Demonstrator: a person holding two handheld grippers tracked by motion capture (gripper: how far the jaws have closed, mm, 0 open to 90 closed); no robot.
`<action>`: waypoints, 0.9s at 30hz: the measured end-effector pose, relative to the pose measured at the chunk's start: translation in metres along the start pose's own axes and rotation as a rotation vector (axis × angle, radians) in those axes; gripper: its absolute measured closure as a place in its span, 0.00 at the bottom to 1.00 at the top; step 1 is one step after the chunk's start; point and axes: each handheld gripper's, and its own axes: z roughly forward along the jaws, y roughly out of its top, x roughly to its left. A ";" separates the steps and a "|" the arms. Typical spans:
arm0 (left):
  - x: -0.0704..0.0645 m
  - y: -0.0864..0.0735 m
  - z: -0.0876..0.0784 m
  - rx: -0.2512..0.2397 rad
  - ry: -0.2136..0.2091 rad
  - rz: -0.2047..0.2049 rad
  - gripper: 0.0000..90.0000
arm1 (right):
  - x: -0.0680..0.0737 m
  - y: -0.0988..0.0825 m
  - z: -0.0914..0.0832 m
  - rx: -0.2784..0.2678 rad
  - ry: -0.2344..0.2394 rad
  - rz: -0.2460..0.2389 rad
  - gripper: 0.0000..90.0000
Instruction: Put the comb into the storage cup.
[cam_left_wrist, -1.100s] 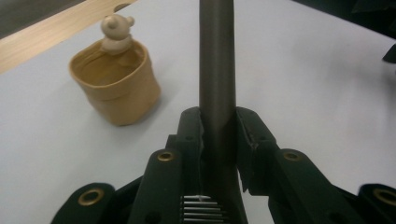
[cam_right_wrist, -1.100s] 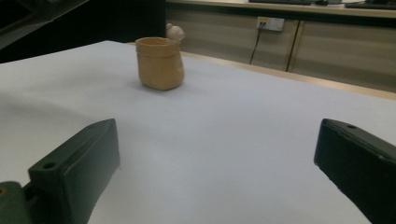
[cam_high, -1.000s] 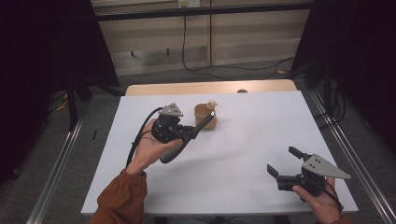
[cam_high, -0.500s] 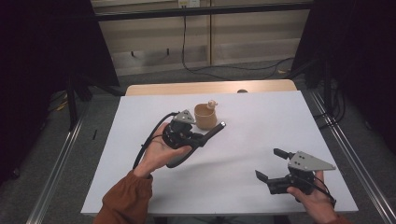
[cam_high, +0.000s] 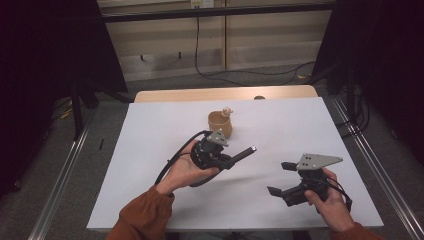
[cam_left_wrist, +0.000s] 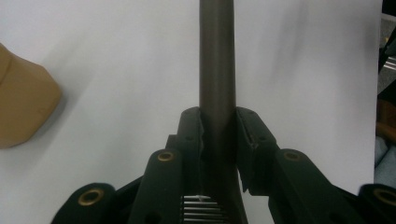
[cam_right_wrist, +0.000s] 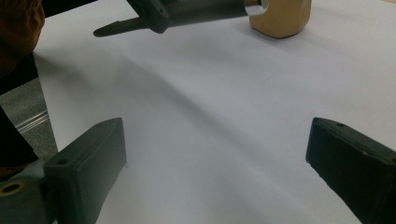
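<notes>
Okay, high view: the left gripper (cam_high: 231, 159) holds a long dark grey utensil handle with a metal end cap (cam_high: 242, 153) above the white table (cam_high: 150, 150), near a tan ceramic cup (cam_high: 220, 124). The right gripper (cam_high: 281, 178) hovers empty. Left gripper view: jaws are clamped on the handle's (cam_left_wrist: 216, 60) shaft. Right gripper view: jaws stand wide apart. The handle looks stiff, light, smooth; a mid-shaft grip seems safest.
</notes>
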 end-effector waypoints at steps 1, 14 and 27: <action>-0.002 0.000 0.001 0.005 -0.005 0.006 0.81 | 0.000 0.001 0.000 0.002 -0.009 -0.005 0.04; -0.012 0.006 0.004 0.050 -0.029 0.059 0.81 | -0.010 0.021 0.006 0.046 0.046 -0.110 0.03; -0.020 0.008 0.008 0.088 -0.084 0.094 0.81 | -0.012 0.035 0.016 0.168 0.156 -0.183 0.12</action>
